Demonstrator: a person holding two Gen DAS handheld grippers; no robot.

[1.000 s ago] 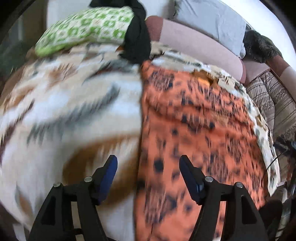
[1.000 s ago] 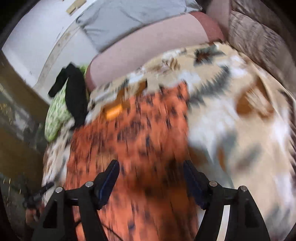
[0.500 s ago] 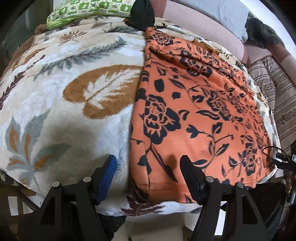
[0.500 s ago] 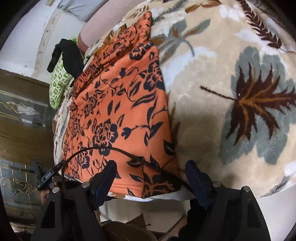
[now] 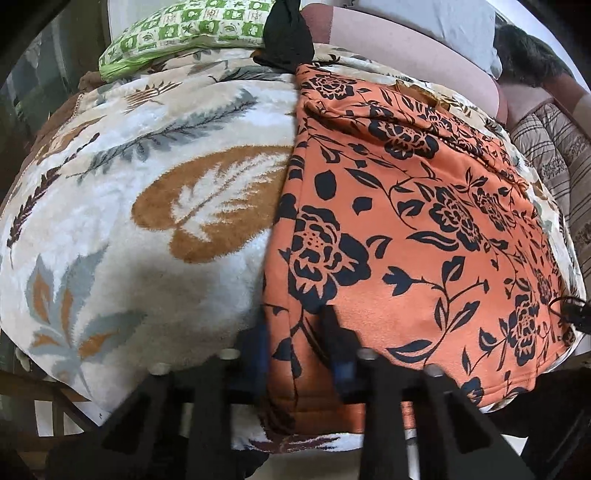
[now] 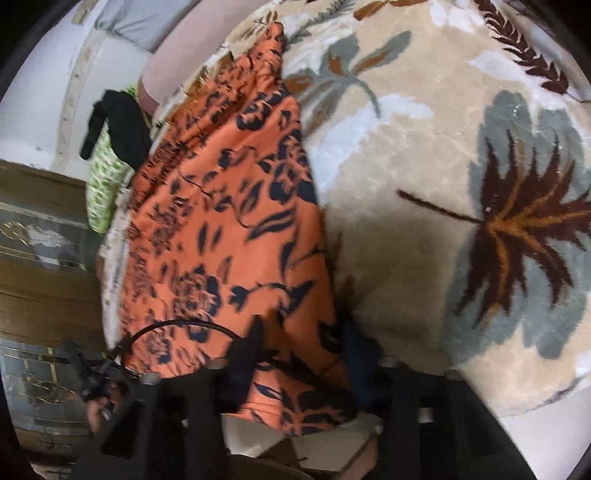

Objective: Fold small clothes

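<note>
Pinching near hem of orange floral garment, left tool at its left corner, right tool at opposite corner; both jaws just closing onto cloth, grip looks clenched. Garment lies flat on leaf-print blanket, long axis running away from tools toward green pillow. Fold likely goes far-ward.

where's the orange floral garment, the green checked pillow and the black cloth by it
orange floral garment (image 5: 424,240), left wrist view, middle of its flat spread
green checked pillow (image 5: 184,33), left wrist view, its patterned top face
black cloth (image 5: 288,37), left wrist view, the bunched part at the pillow's end
</note>
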